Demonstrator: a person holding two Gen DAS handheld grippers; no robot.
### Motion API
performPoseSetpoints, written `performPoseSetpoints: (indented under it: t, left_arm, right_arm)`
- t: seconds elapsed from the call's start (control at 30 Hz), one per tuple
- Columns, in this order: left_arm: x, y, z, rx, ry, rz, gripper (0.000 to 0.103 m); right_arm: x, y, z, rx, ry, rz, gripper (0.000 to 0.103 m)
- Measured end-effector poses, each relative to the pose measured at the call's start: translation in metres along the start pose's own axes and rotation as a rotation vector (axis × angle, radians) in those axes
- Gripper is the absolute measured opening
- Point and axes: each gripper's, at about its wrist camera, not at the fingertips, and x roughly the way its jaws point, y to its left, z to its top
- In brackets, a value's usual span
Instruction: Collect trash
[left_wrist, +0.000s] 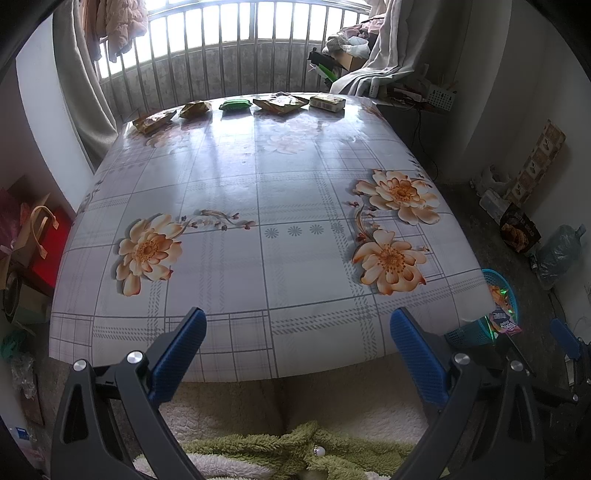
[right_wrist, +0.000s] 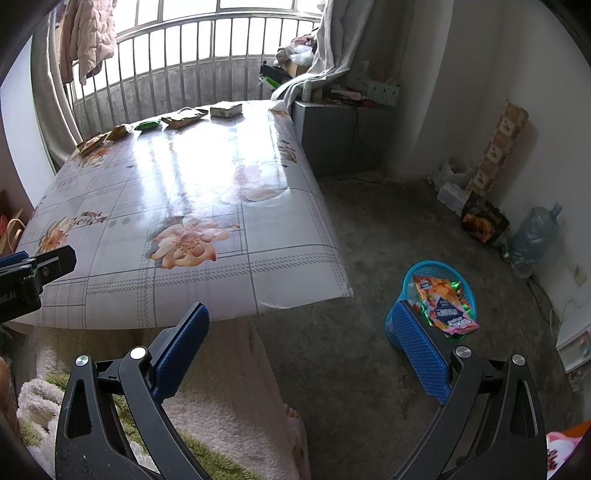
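Both claws, left claw (left_wrist: 297, 326) and right claw (right_wrist: 301, 321), gape empty; wrappers fill the blue basket (right_wrist: 397, 326).

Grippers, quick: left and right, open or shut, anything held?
Left gripper: open, blue-padded fingers wide apart, holding nothing.
Right gripper: open, holding nothing; the blue plastic basket of wrappers sits on the floor beyond it.

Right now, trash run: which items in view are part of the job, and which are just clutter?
Job:
- five wrappers and packets along the table's far edge, e.g. green packet, small box
- blue basket on the floor, wrappers already inside
- left claw, right claw, both open, empty

Clutter:
- water jug
- hanging jacket
- snack bag by the wall
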Motion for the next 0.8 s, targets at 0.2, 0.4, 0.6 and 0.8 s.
performPoseSetpoints:
  t: [0.2,0.4,0.6,0.8]
  left_arm:
    - [0.0002,0.0006,0.0005,-0.001,-0.001,0.0,0.098]
    - [-0.0002,0.0002,0.0002,0.001,0.004,-0.001,0.098]
    - [-0.0006,-0.0012,-0.0009,0.0,0.008,-0.002,0.098]
    - [0.001,-0.0012,-0.0024,-0.006,0.018,-0.002,0.098]
  right_arm:
    - [0.0,0.0023,0.0007,0.0,-0.001,0.004,0.095]
    - [0.0016,0.0029,0.0012,0.0,0.0,0.007,0.095]
    - [0.0014,0.0038,0.0009,0.001,0.0,0.007,0.095]
    - [0.0014,0.0028,0.0003,0.002,0.001,0.008,0.095]
